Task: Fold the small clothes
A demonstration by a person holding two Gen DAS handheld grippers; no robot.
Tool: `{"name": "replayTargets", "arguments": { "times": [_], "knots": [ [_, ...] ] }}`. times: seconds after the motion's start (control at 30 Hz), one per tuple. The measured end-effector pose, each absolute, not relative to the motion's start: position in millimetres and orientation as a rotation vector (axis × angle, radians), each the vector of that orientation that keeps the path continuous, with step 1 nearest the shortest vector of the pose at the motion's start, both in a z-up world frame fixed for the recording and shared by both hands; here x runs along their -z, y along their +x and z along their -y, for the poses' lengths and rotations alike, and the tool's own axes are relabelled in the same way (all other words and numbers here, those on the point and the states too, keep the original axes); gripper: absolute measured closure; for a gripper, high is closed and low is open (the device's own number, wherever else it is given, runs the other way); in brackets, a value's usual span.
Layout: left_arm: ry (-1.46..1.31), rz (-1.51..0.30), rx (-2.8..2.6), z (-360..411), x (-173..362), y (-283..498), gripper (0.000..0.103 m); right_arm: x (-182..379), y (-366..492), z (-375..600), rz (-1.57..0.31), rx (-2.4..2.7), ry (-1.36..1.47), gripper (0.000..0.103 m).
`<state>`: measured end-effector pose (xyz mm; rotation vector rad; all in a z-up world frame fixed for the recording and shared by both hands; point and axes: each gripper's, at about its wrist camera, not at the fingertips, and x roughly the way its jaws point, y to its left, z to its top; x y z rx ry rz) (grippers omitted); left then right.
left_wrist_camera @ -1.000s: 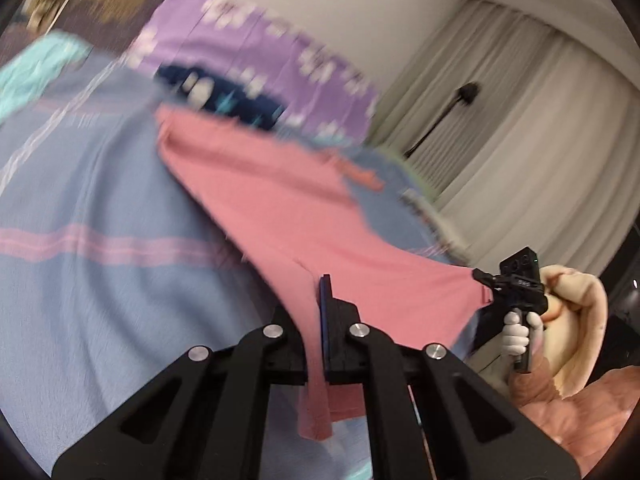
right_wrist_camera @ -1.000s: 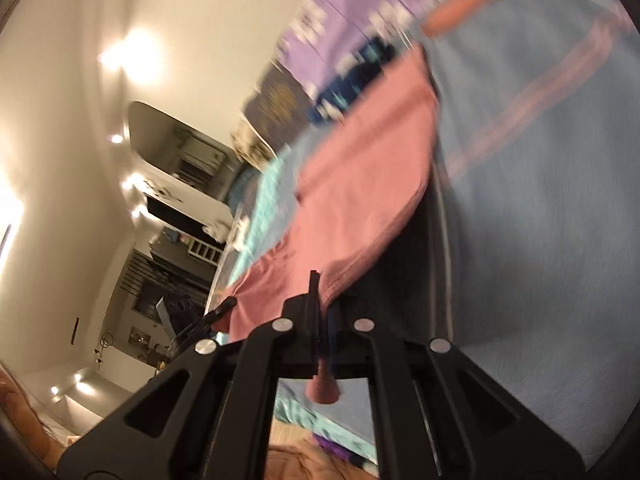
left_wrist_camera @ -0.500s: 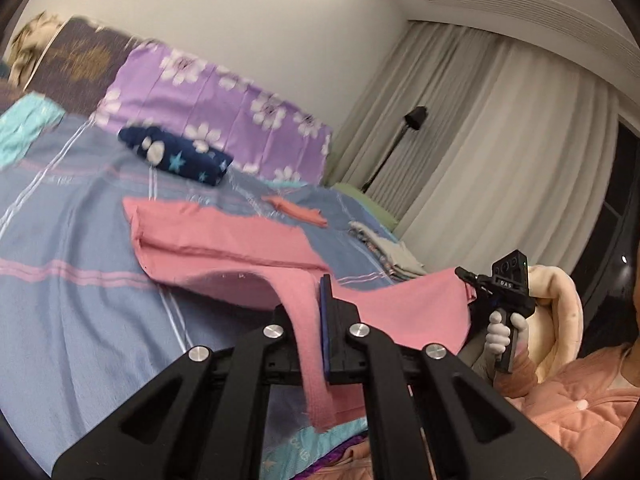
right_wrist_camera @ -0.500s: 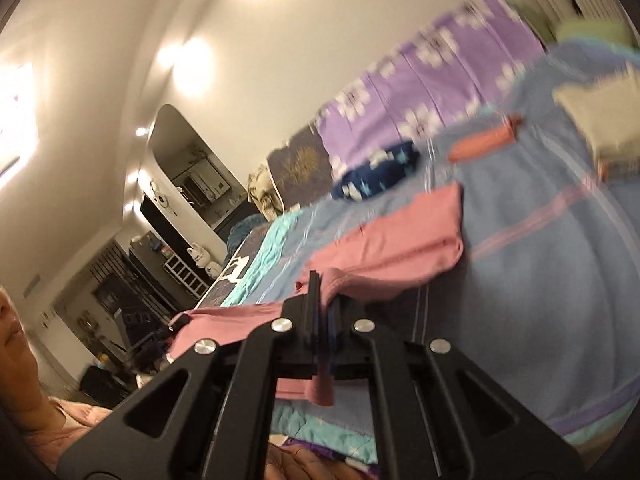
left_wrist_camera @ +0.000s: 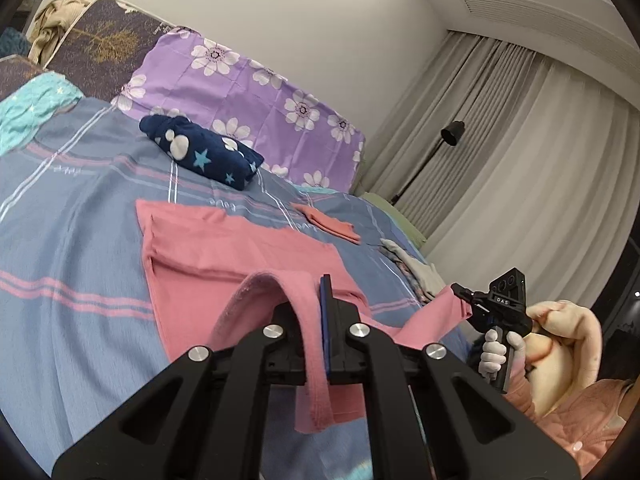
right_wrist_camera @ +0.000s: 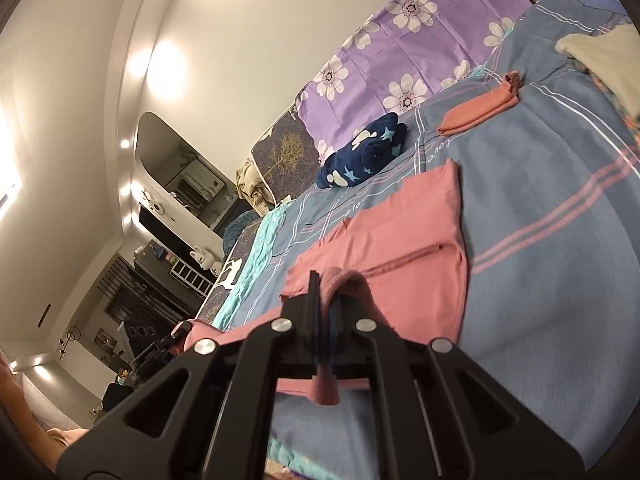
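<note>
A pink garment (left_wrist_camera: 224, 248) lies on the blue striped bedspread (left_wrist_camera: 72, 240), its far part flat and its near edge lifted. My left gripper (left_wrist_camera: 318, 304) is shut on one near corner of it, the cloth draped over the fingers. My right gripper (right_wrist_camera: 324, 300) is shut on the other near corner; it also shows in the left wrist view (left_wrist_camera: 466, 296), held low at the right. The garment (right_wrist_camera: 404, 256) spans between both grippers near the bed's front edge.
A rolled navy star-print cloth (left_wrist_camera: 200, 152) and a folded orange piece (left_wrist_camera: 328, 224) lie further up the bed. A pale garment pile (left_wrist_camera: 412, 264) sits at the right. A purple flowered pillow (left_wrist_camera: 240, 92) stands at the head. A floor lamp (left_wrist_camera: 452, 136) is by the curtains.
Both grippers have lowered and pulled back toward the front edge with the pink garment. Its far part now lies flat on the bed instead of hanging stretched in the air.
</note>
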<state>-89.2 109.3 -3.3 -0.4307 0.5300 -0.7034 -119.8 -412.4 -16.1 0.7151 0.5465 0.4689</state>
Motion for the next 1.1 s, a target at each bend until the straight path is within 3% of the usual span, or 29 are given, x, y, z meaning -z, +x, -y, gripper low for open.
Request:
{"name": "replayTargets", "arguments": {
  "times": [0.43, 0.67, 0.9, 0.93, 1.03, 1.1],
  "knots": [
    [-0.383, -0.564, 0.588, -93, -2, 44, 0.099, 16, 24, 426, -0.561, -0.435, 0.704, 0.099],
    [-0.456, -0.758, 0.485, -91, 69, 140, 0.099, 81, 119, 424, -0.718, -0.361, 0.723, 0.099],
    [-0.504, -0.861, 0.444, -99, 115, 161, 0.099, 133, 144, 427, -0.823, -0.291, 0.749, 0.096],
    [-0.504, -0.86, 0.445, -100, 115, 161, 0.098, 135, 143, 427, -0.829, -0.293, 0.749, 0.096],
    [-0.513, -0.835, 0.468, -103, 110, 154, 0.079, 134, 140, 427, -0.838, -0.296, 0.738, 0.093],
    [-0.504, -0.819, 0.491, -106, 103, 145, 0.074, 131, 136, 424, -0.845, -0.297, 0.725, 0.089]
  ]
}}
